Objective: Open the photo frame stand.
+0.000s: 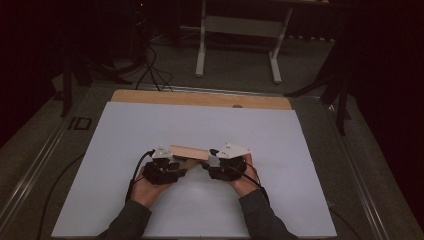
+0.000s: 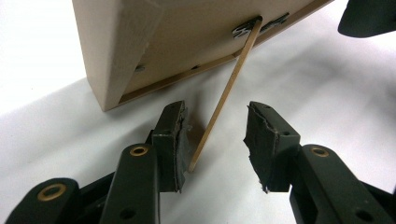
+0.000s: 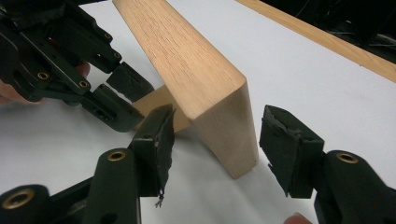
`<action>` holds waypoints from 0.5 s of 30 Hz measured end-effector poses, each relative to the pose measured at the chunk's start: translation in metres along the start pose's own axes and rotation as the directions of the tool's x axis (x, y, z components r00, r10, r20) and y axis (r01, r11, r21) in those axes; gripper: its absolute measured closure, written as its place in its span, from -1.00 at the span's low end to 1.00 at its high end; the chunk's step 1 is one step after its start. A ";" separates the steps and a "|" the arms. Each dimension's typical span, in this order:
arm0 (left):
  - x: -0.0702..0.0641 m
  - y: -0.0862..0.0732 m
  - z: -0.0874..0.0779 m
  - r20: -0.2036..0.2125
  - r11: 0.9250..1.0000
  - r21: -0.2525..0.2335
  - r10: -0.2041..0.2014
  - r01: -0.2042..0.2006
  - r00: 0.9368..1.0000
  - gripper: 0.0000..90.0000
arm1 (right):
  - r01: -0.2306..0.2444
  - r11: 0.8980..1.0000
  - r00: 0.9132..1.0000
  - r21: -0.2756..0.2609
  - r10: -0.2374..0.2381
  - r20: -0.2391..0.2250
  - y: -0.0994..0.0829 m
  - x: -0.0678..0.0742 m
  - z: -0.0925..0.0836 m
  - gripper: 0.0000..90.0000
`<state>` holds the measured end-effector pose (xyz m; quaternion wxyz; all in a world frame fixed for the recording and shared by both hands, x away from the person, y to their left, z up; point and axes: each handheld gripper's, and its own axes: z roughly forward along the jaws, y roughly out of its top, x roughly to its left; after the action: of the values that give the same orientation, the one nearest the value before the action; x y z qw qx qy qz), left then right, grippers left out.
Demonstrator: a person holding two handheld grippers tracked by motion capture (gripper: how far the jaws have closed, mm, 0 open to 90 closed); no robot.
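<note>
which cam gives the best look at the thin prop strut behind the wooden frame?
Left gripper view: the strut shows full length, from its metal hinge on the wooden frame down to the table, between the open left tongs. Right gripper view shows just a stub behind the frame. High view: too small to tell.

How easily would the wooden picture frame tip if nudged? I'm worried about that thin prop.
Probably easily: the wooden picture frame leans tilted on one thin easel leg hinged at its back. The leg looks slim and likely flexes. The frame itself seems stiff, solid wood, unlikely to roll.
</note>
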<state>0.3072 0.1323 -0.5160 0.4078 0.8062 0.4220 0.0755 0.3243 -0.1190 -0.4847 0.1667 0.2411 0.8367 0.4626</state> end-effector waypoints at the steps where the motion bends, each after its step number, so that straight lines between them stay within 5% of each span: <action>1: 0.000 0.000 0.000 -0.001 1.000 -0.002 0.000 0.000 1.000 0.29 | 0.000 1.000 1.000 -0.001 0.000 0.001 0.000 0.000 0.000 -0.02; 15: 0.000 -0.001 -0.006 -0.011 1.000 -0.010 0.004 -0.004 1.000 0.29 | -0.007 1.000 1.000 -0.008 0.007 -0.002 0.000 -0.004 -0.004 -0.02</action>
<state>0.3039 0.1362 -0.5129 0.4094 0.8046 0.4220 0.0829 0.3255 -0.1237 -0.4824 0.1651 0.2431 0.8342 0.4667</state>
